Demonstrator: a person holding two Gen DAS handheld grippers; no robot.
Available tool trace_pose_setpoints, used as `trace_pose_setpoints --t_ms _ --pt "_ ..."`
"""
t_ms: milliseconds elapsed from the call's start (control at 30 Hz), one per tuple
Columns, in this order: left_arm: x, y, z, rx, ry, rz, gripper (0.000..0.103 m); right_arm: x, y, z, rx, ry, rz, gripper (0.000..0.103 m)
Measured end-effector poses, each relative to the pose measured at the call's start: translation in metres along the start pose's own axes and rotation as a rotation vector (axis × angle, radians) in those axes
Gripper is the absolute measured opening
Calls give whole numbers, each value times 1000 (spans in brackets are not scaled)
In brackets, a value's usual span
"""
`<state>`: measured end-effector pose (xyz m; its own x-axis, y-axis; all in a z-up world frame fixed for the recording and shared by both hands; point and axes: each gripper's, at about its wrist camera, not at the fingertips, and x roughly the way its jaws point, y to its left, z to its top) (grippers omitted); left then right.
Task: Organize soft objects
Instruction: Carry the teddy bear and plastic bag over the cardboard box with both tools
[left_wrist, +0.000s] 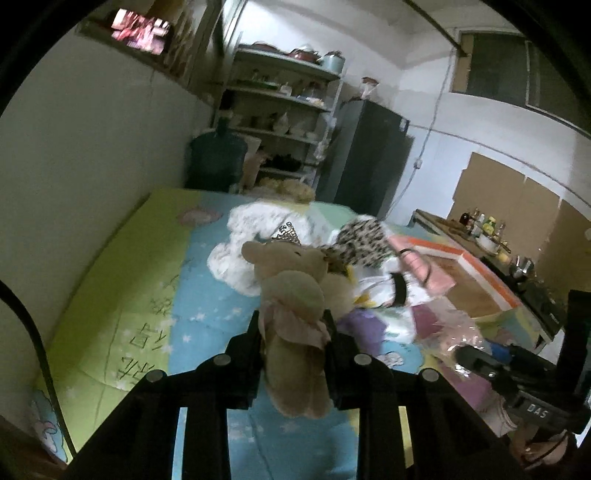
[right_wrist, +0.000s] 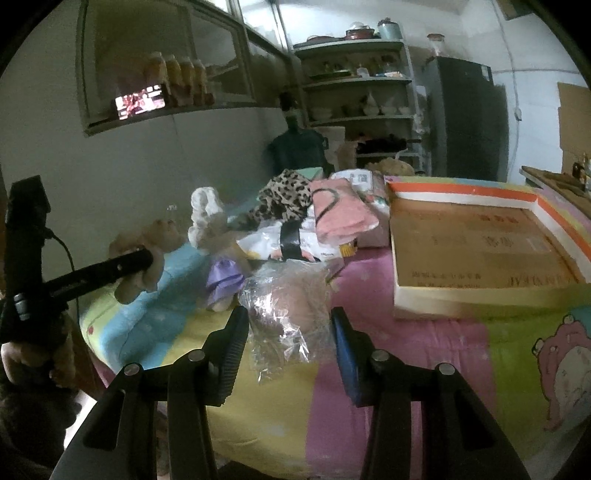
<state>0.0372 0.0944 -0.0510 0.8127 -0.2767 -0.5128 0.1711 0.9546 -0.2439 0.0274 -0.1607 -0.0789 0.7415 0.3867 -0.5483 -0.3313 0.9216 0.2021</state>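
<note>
The brown teddy bear (left_wrist: 295, 295) is pinched between the jaws of the left gripper (left_wrist: 293, 332). The jaws are partly closed and squeeze its soft middle. The bear hangs just above the bed (left_wrist: 207, 302), on the wall side of the cardboard box (right_wrist: 476, 254).

I think the bear could slip out. The jaws hold only a small bit of its body, and most of the bear sticks out past them. A quick swing could shake it loose, and it would drop back on the bed.

The bear could also bump the pile of clothes (left_wrist: 369, 258) that lies between it and the box. It may drag the leopard cloth (right_wrist: 284, 199) or the pink cloth (right_wrist: 340, 218) along.

The right gripper (right_wrist: 288, 332) is about half open. A crinkly clear plastic bag (right_wrist: 288, 306) sits between its jaws. The pads do not look like they press on it, so it holds nothing. If it closes now, the thin bag may crumple or slide away.

The box lies flat and open on the bed, well away from the bear. It has a white and orange rim. I can see only its bare brown bottom, with no toys or clothes inside. The soft things are all outside it, beside its near corner.
</note>
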Motion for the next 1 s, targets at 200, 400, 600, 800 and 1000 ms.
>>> trace_pose_setpoints --t_ms 200,400,600,800,1000 --pt "-5 -23 11 22 -38 -26 29 -11 -2 8 -8 -40 4 47" --pt "-1 -52 25 35 -74 -47 29 -24 -8 22 -17 -96 -19 47" --pt "14 -90 36 68 -83 -109 29 -41 -29 36 5 -157 -78 47" --pt "31 -126 43 99 -76 -171 28 -57 -58 44 37 -202 -152 47" --pt "46 -162 46 115 -67 -211 28 -76 -94 45 66 -237 -238 47"
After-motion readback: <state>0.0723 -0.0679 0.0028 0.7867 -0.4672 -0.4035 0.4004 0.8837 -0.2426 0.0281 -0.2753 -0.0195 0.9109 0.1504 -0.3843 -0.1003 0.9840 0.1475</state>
